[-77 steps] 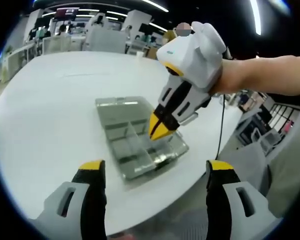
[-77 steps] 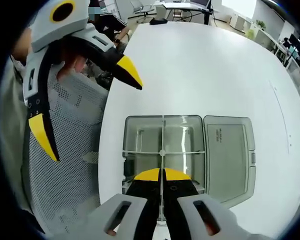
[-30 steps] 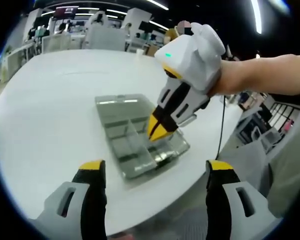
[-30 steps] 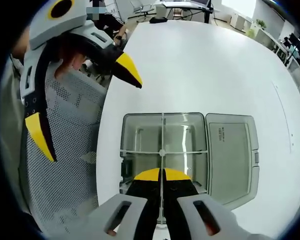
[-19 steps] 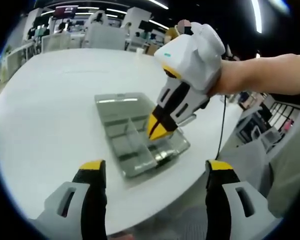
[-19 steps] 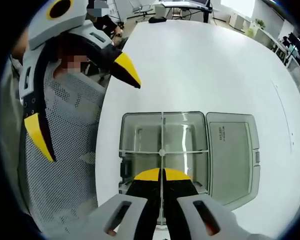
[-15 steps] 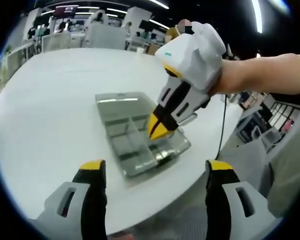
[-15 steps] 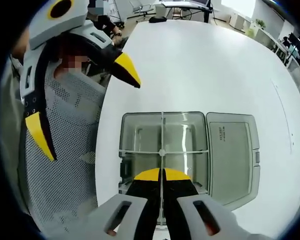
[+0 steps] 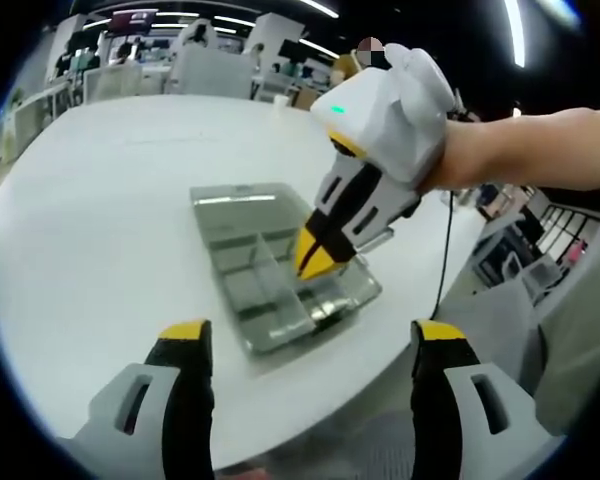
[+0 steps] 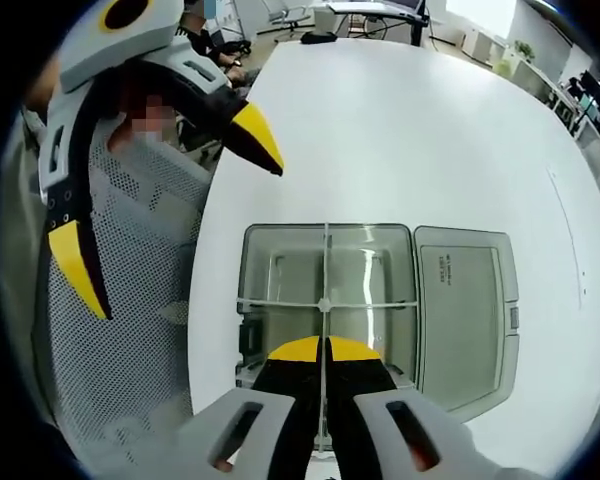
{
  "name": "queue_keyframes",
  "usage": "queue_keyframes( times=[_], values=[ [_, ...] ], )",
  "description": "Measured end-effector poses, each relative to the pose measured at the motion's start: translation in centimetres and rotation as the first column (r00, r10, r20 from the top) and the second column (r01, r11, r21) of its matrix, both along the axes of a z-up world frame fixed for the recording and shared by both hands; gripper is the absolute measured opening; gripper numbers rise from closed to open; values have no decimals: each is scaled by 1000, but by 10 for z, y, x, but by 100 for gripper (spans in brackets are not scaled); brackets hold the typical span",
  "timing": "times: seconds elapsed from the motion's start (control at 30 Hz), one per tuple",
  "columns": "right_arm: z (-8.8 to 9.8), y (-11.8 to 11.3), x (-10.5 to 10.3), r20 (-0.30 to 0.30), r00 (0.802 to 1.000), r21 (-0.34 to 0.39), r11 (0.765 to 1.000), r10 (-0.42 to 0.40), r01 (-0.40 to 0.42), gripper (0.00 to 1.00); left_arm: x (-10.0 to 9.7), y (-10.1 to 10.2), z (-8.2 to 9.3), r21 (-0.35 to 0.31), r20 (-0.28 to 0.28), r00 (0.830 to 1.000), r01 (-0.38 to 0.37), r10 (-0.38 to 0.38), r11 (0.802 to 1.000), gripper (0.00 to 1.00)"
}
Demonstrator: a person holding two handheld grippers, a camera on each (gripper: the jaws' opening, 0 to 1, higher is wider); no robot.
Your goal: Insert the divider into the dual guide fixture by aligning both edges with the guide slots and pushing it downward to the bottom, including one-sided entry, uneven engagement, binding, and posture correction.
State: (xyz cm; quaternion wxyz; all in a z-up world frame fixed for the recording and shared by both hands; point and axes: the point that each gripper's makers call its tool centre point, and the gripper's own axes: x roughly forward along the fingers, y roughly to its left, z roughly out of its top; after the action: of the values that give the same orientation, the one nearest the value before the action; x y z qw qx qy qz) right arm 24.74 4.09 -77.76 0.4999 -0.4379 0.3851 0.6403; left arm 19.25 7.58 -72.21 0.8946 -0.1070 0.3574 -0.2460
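I look across a round white table (image 9: 90, 210), its top bare and glossy towards the far edge, with a faint thin line (image 10: 566, 232) marked across it well out from the near rim. Just off the table's near edge stands a grey mesh chair (image 10: 130, 330), its back close to the rim. A black cable (image 9: 442, 250) hangs down past the table's edge on that same side. Beyond the far edge of the table are rows of office desks and chairs (image 9: 210, 70), too small to tell apart. Above them, long ceiling light strips (image 9: 510, 30) glow against a dark ceiling.
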Motion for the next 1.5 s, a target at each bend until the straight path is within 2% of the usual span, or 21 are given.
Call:
queue_keyframes(
  times=[1.5],
  values=[
    [-5,1,2,6,1000,-12,1000,3,-2,0,1,0,0,8,-2,1000,12,-12,1000,78]
  ],
)
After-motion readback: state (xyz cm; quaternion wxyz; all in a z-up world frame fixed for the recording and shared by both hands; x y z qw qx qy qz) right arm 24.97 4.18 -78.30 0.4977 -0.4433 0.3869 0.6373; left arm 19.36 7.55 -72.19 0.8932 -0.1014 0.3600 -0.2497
